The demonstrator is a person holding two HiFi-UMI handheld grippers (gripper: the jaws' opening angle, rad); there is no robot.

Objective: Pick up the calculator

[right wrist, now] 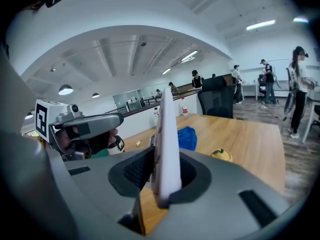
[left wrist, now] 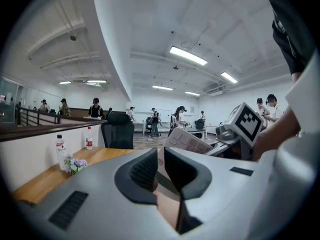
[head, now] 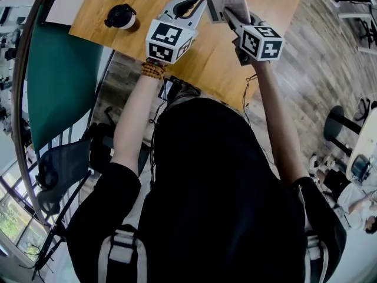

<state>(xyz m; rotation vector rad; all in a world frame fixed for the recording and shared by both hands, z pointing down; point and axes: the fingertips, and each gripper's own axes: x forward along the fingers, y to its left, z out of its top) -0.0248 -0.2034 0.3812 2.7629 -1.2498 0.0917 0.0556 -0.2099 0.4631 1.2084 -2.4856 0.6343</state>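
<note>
I see both of my claws on the calculator, which is in the air above the wooden table. The right claw is clenched on it. In the right gripper view the calculator stands edge-on and upright between the two dark pads of the right claw, and both pads press on its faces. The white body rises well above the jaw tips.

The left claw grasps the same calculator at the opposite edge. In the left gripper view the jaws of the left claw stand very near to each other, with a pale corner of the calculator pinched between them. Beyond the tips, its key side runs off to the right of this claw, toward the marker cube of the other one.

From the head view the two claws meet tip to tip, with the calculator just in front of them. To the left of the left claw, a cup with a black lid stands on the table, well apart. Ahead of the right claw and lower, a blue cloth and a small yellow object lie on the wood. A bead bracelet sits on the left wrist, just behind the left claw's cube.
</note>
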